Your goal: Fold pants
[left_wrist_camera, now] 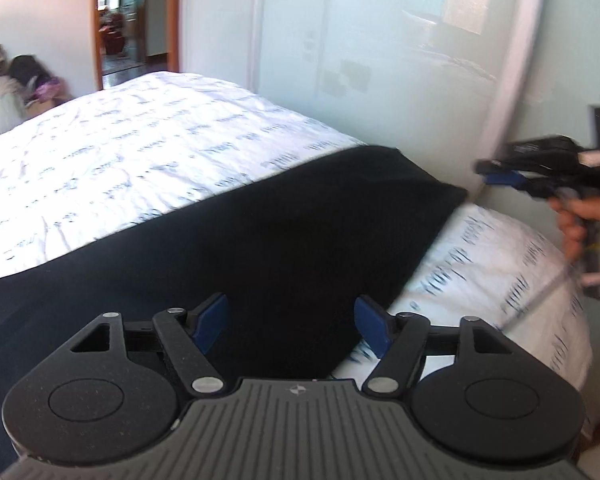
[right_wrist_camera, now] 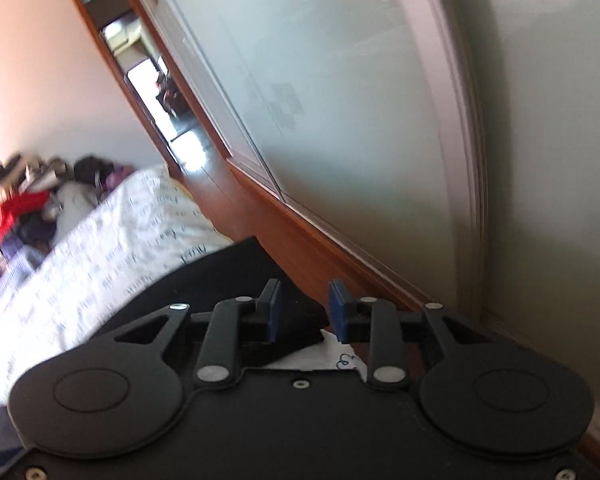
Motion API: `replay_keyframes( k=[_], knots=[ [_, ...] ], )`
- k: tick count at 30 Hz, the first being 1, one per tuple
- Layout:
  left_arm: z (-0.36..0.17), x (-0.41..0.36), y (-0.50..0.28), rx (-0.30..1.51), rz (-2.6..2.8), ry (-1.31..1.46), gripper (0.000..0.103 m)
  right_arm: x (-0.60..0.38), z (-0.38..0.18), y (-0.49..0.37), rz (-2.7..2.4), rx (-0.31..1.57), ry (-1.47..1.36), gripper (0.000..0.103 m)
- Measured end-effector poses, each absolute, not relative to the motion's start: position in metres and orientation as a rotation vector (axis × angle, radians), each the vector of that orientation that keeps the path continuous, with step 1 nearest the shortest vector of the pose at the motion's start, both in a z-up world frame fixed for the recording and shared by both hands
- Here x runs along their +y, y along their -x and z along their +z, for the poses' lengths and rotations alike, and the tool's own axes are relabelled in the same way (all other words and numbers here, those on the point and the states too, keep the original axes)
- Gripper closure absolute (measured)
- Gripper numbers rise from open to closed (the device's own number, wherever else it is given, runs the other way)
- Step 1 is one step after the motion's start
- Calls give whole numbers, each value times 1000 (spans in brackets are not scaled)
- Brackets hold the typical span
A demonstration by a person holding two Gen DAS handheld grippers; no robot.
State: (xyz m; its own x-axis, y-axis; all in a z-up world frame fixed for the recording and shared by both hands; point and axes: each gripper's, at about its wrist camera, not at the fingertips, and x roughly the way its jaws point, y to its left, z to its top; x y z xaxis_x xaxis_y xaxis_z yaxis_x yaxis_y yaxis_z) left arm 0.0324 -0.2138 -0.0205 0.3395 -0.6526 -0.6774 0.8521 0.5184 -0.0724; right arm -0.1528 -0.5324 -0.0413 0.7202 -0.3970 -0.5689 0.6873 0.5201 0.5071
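Dark navy pants (left_wrist_camera: 240,248) lie flat across the white bed with blue script print (left_wrist_camera: 120,152), one corner reaching toward the bed's right edge. My left gripper (left_wrist_camera: 292,326) is open and empty, held just above the near part of the pants. My right gripper (right_wrist_camera: 302,312) is open and empty, raised above the pants' corner (right_wrist_camera: 236,280) and tilted. The right gripper also shows in the left wrist view (left_wrist_camera: 504,176), held in a hand, in the air off the bed's right side, blurred.
A pale glass wardrobe door (left_wrist_camera: 380,52) with a white frame stands close behind the bed. A wooden baseboard (right_wrist_camera: 300,240) runs along it. A pile of clothes (right_wrist_camera: 24,204) sits at the far end of the bed. An open doorway (left_wrist_camera: 124,20) is at the back.
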Motion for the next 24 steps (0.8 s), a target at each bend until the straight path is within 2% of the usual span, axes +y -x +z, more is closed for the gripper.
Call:
replay_keyframes(
  k=[2, 3, 6, 9, 11, 13, 15, 17, 19, 22, 24],
  knots=[
    [-23, -217, -41, 745, -976, -291, 29, -537, -51, 156, -586, 400, -932, 69],
    [-26, -220, -45, 770, -975, -280, 29, -539, -57, 156, -560, 398, -1005, 62],
    [-36, -230, -42, 819, -1006, -335, 28, -537, -70, 150, -561, 434, -1083, 61],
    [-38, -232, -22, 740, -1044, -427, 26, -536, -73, 147, -565, 424, -1096, 61],
    [-37, -232, -17, 742, -1072, -432, 26, -537, -72, 142, -565, 421, -1091, 56],
    [-31, -232, -14, 703, -1063, -425, 26, -538, -70, 140, -591, 442, -1065, 54],
    [-25, -230, -14, 656, -1011, -409, 24, -532, -58, 136, -667, 470, -955, 53],
    [-21, -228, -19, 632, -952, -393, 21, -508, -38, 130, -693, 465, -706, 52],
    [-21, -230, -28, 651, -905, -378, 19, -471, -21, 121, -595, 478, -403, 39],
    [-25, -230, -41, 693, -850, -338, 19, -423, -15, 98, -420, 571, -88, 38],
    [-28, -232, -46, 701, -798, -317, 19, -405, -17, 84, -341, 586, -1, 38]
  ],
)
